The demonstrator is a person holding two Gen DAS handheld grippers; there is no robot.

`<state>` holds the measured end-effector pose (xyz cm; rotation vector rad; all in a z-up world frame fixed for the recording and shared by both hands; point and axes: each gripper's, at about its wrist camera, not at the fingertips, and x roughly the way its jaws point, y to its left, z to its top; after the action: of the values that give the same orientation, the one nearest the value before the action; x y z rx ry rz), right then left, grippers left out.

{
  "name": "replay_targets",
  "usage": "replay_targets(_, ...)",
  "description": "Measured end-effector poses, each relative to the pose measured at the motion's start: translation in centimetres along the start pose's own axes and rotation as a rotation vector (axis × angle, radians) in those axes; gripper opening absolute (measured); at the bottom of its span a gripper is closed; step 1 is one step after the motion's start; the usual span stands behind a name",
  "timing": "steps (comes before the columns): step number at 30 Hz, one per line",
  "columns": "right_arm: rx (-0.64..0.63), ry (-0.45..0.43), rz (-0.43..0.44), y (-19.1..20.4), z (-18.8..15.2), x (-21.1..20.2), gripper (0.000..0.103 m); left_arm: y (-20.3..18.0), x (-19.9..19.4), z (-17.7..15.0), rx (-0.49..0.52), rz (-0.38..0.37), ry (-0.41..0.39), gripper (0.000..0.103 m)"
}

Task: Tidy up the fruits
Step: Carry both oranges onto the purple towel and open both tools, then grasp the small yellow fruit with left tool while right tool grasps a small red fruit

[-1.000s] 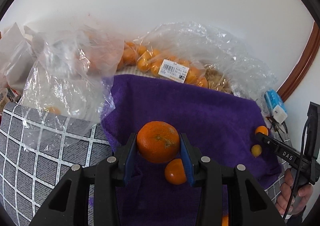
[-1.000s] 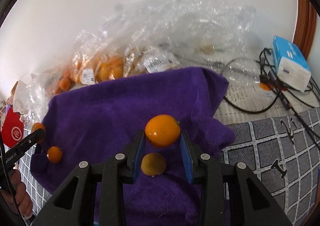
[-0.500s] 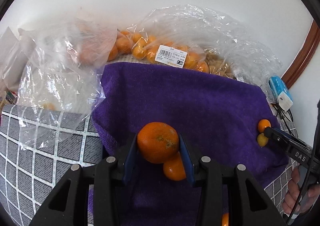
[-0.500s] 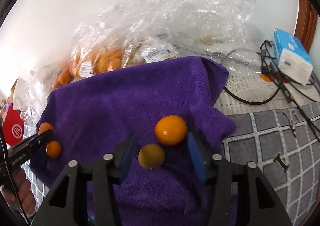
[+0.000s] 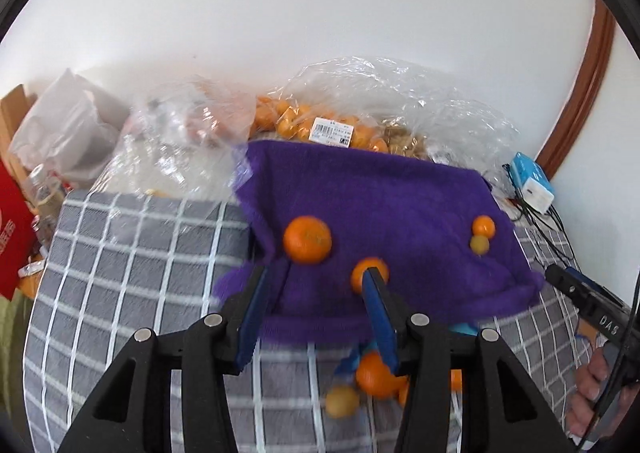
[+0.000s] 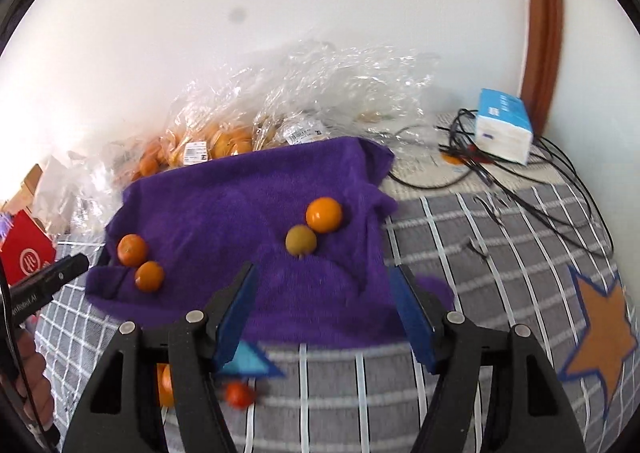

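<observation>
A purple towel lies on the grey checked cloth. On its left side rest a large mandarin and a smaller orange. On its right side rest an orange fruit and a yellowish fruit, touching. My left gripper is open and empty, just short of the mandarin pair. My right gripper is open and empty, short of the right pair. More loose fruit lies on the checked cloth below the grippers.
Clear plastic bags of oranges and crumpled plastic stand along the wall behind the towel. A blue and white tissue pack and black cables lie at the right. A red box stands at the left.
Both grippers have opened and let go of their fruit, which now rests on the towel. Both have pulled back and up from the towel.
</observation>
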<state>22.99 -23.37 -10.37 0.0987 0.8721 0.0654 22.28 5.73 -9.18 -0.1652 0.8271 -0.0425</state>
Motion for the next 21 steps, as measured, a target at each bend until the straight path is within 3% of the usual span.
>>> replay_targets(3,-0.004,-0.022,-0.015,-0.2,-1.4,-2.0,0.068,0.6,-1.9,-1.9,-0.026,0.030,-0.012,0.051)
replay_targets(7,-0.014,-0.062,-0.067,-0.3,-2.8,-4.5,0.068,1.4,-3.6,-3.4,-0.044,0.016,0.002,0.051)
replay_targets(16,-0.022,-0.043,0.003,0.1,-4.3,-7.1,0.068,2.2,-7.1,-5.5,-0.057,0.034,-0.056,0.051)
replay_targets(18,-0.031,-0.038,0.020,0.2,-4.6,-6.9,0.065,2.7,-7.2,-5.8,-0.060,0.039,-0.063,0.051)
replay_targets(21,-0.039,-0.015,0.037,0.6,-5.2,-5.8,0.052,3.2,-6.7,-6.2,-0.048,0.043,-0.043,0.051)
